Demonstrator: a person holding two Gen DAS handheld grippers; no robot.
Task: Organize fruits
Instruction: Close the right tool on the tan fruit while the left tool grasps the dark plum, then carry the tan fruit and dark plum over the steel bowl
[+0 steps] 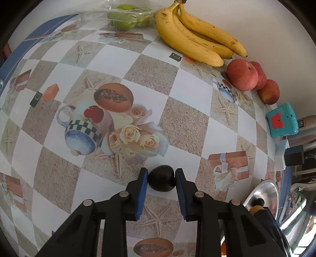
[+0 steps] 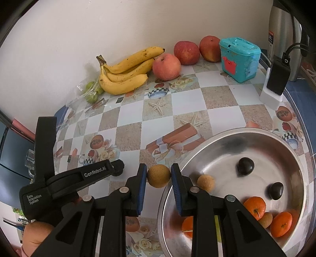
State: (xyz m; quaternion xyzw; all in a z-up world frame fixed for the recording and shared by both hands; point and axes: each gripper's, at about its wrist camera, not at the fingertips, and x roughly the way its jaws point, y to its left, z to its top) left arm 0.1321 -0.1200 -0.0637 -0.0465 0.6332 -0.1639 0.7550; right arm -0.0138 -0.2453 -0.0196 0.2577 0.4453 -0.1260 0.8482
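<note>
I'm seeing my left gripper (image 1: 161, 179) as matt black plastic w/ ribbed blue pads (image 1: 142, 194), pressing on a smooth, glossy dark fruit (image 1: 161, 181). My right gripper (image 2: 159, 176), same plastic, is clamping a matt, rough-skinned tan fruit (image 2: 158, 176). Bowl (image 2: 296, 158) is showing as polished metal, reflecting. Tablecloth (image 1: 177, 122) is looking like smooth printed vinyl, slight sheen. Bag (image 1: 126, 14) is clear, crinkled plastic film.

Yellow bananas (image 2: 126, 76); red apples (image 2: 166, 66); teal box (image 2: 239, 59); checkered beige-white tablecloth (image 1: 150, 71); orange tangerines (image 2: 254, 206).
</note>
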